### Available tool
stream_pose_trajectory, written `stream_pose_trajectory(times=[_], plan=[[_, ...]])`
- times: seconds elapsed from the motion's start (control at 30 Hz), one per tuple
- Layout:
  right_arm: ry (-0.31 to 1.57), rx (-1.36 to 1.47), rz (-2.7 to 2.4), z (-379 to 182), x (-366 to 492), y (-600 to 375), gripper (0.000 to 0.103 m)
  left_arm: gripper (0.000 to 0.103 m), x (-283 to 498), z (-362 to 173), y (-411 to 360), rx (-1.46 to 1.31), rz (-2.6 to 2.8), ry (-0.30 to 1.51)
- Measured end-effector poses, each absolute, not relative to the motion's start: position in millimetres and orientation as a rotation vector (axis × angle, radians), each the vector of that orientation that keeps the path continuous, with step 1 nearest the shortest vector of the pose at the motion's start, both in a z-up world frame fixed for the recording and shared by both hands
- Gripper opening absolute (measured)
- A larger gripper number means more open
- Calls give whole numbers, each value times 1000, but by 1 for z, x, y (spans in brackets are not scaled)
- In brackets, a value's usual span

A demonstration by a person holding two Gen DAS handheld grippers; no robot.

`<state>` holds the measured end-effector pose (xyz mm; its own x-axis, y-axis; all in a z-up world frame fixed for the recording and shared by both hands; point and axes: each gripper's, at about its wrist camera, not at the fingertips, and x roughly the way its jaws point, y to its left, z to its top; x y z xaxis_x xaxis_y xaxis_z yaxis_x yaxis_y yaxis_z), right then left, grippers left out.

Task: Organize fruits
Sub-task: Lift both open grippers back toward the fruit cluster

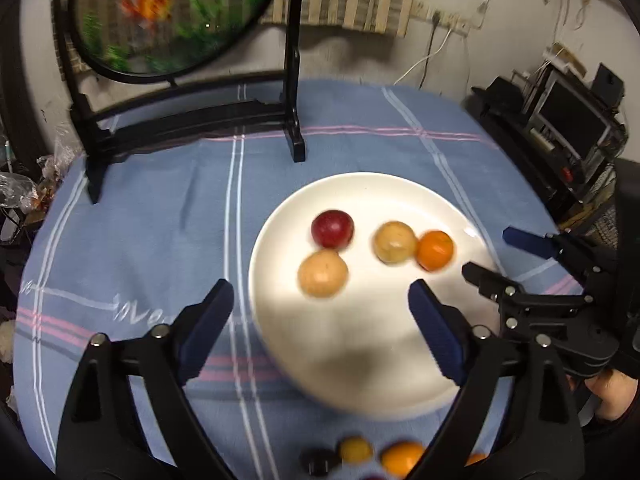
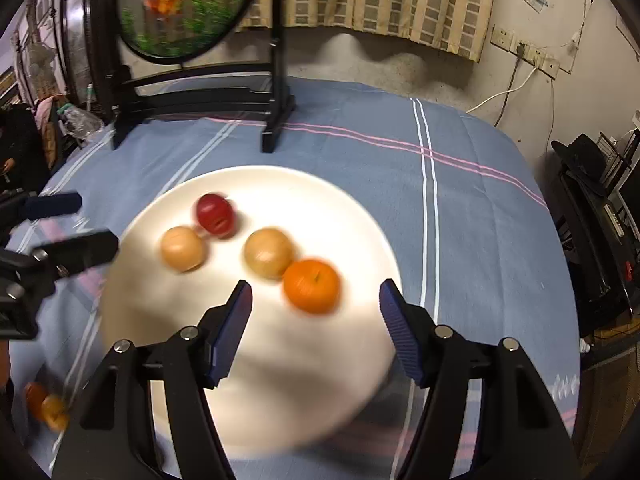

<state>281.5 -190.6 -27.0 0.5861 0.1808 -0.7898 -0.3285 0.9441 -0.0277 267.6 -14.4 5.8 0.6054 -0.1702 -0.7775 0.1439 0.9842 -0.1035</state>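
A white plate (image 1: 352, 368) (image 2: 280, 380) lies on the blue cloth. On it are a red apple (image 1: 332, 229) (image 2: 215, 215), two tan round fruits (image 1: 322, 273) (image 1: 395, 242) (image 2: 182, 249) (image 2: 269, 253) and an orange (image 1: 435, 250) (image 2: 311, 286). My left gripper (image 1: 320, 298) is open and empty above the plate's near left part. My right gripper (image 2: 316, 300) is open and empty, with the orange just ahead between its fingers. It also shows in the left wrist view (image 1: 490, 254). More loose fruits (image 1: 360, 456) (image 2: 46, 406) lie on the cloth near the front edge.
A black stand (image 1: 192, 120) (image 2: 200, 100) with a round fish picture (image 1: 160, 12) stands at the back of the table. Black shelves with electronics (image 1: 560, 128) (image 2: 596, 216) stand to the right. Bags (image 1: 24, 188) lie at the left.
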Motion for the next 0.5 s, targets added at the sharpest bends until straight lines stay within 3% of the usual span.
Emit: stream_pose_trajectory(times=[0.13,0.37,0.5], plan=[[897,-148,358,-18,212,-192,72,95,201,13,-5,-41,-181,869],[844,-51,334,-25,88,-197,72,95,77,-27,6,-68,-150,868],[837,-36,275,-31,56,-197,72,95,44,-43,9,-65,-146,884]])
